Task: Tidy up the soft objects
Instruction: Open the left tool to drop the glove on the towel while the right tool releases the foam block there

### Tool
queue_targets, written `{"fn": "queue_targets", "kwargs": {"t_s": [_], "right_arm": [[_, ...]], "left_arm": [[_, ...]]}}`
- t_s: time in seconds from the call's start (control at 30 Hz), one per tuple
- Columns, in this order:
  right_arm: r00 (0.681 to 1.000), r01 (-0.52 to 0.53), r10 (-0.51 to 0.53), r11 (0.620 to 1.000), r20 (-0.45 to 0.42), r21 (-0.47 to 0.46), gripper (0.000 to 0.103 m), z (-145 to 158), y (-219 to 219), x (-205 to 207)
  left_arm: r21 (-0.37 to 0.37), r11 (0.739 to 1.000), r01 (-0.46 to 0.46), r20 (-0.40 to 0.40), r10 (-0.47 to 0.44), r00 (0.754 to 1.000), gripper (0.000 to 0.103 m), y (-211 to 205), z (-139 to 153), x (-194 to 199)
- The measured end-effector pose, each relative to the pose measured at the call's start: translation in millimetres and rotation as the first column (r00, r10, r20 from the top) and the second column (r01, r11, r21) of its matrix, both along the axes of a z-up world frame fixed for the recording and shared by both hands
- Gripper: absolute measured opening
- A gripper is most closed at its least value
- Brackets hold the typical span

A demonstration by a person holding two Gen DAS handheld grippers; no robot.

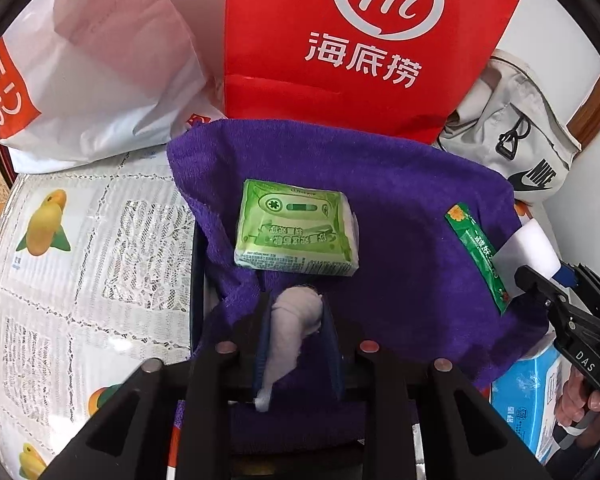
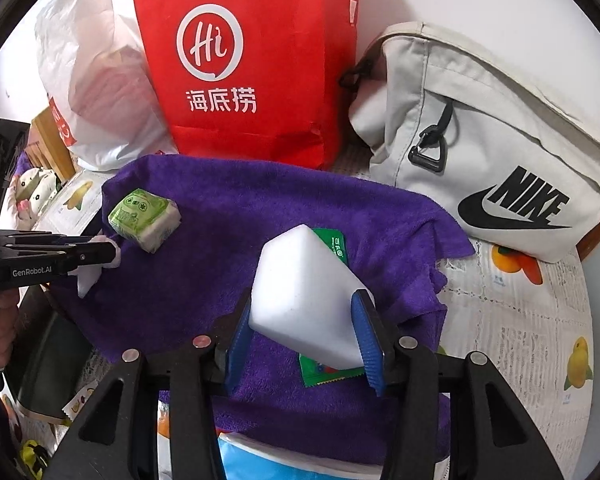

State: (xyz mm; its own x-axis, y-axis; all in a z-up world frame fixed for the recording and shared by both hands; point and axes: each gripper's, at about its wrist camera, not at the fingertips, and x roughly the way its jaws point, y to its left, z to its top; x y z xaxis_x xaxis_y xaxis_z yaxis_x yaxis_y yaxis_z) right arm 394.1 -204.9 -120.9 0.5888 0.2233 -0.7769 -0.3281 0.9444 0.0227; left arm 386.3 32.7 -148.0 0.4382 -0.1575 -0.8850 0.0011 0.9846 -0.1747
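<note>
A purple towel [image 1: 399, 216] [image 2: 260, 220] lies spread over something on the table. A green tissue pack [image 1: 296, 230] [image 2: 144, 218] rests on it. A green sachet [image 1: 477, 254] [image 2: 331, 242] lies on the towel's right part. My left gripper [image 1: 296, 312] is shut on a small pale cloth [image 1: 292, 336] above the towel's near edge; it shows in the right wrist view [image 2: 108, 254] at the left. My right gripper [image 2: 303, 316] is shut on a white sponge block [image 2: 307, 296], held over the sachet; it shows in the left wrist view [image 1: 539, 276] with the block [image 1: 529, 252].
A red paper bag [image 1: 359, 40] [image 2: 244, 60], a white plastic bag [image 1: 92, 68] [image 2: 92, 80] and a grey Nike bag [image 2: 499, 152] [image 1: 515, 128] stand behind the towel. A blue tissue pack [image 1: 527, 396] lies under the towel's right edge. A lace, fruit-print tablecloth [image 1: 80, 260] covers the table.
</note>
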Motion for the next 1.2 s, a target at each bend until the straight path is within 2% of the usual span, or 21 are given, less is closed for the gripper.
{"fn": "queue_targets", "kwargs": {"t_s": [0.2,0.33,0.37,0.8,1.2], "right_arm": [[0.999,-0.019,0.019,1.0,-0.029,0.01,0.057,-6,2,1],[0.999,-0.019,0.019,1.0,-0.04,0.01,0.062,-7,3,2],[0.999,-0.017,0.018,1.0,-0.045,0.015,0.063,-8,3,2],[0.998,0.01,-0.007,0.999,-0.055,0.048,0.071,-2,-1,-10],[0.999,0.039,-0.039,0.994,0.001,0.098,0.071,29,-6,-52]], "left_arm": [[0.001,1.0,0.003,-0.012,-0.003,1.0,0.033,0,-4,1],[0.006,1.0,0.001,-0.006,-0.001,1.0,0.056,-1,0,1],[0.008,1.0,0.002,-0.002,-0.002,1.0,0.058,-1,2,0],[0.027,1.0,0.002,0.022,-0.003,1.0,0.061,7,22,-20],[0.031,0.999,-0.016,0.078,0.014,0.997,0.063,18,56,-63]]}}
